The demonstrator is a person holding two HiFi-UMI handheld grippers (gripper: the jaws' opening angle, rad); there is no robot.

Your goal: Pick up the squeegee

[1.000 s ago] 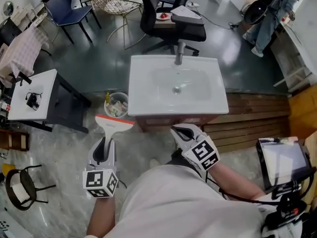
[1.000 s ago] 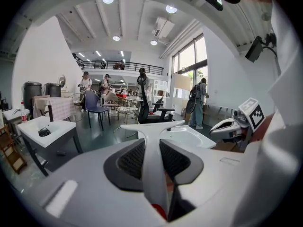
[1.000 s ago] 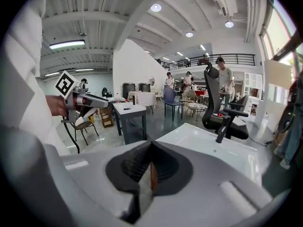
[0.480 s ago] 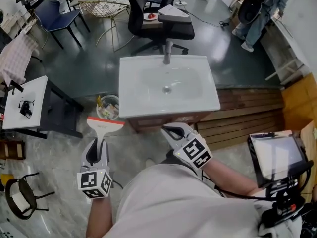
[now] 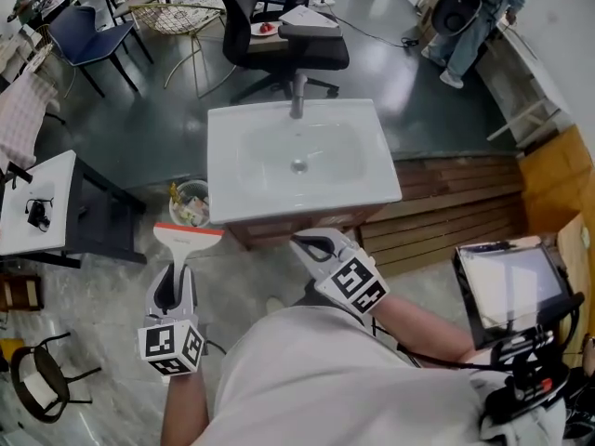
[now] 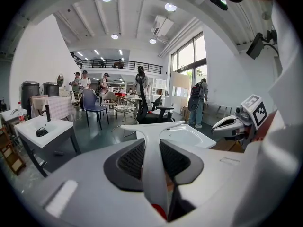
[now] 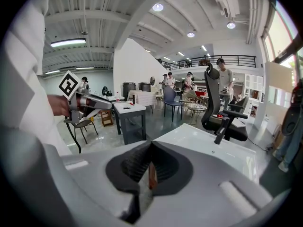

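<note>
Squeegee is clamped by its handle in the left tool, blade projecting ahead of the jaws, airborne short of the washbasin, so pickup looks complete; right tool closed on nothing, idle alongside.

Squeegee: white handle & head, orange-red strip along blade edge. Left gripper & right gripper: white shells, black ribbed pads, each w/ cube of black-and-white square markers. Sink white. Office chair black; side chair blue. Floor: dark grey-green far, pale marbled grey near. Wood platform brown.
</note>
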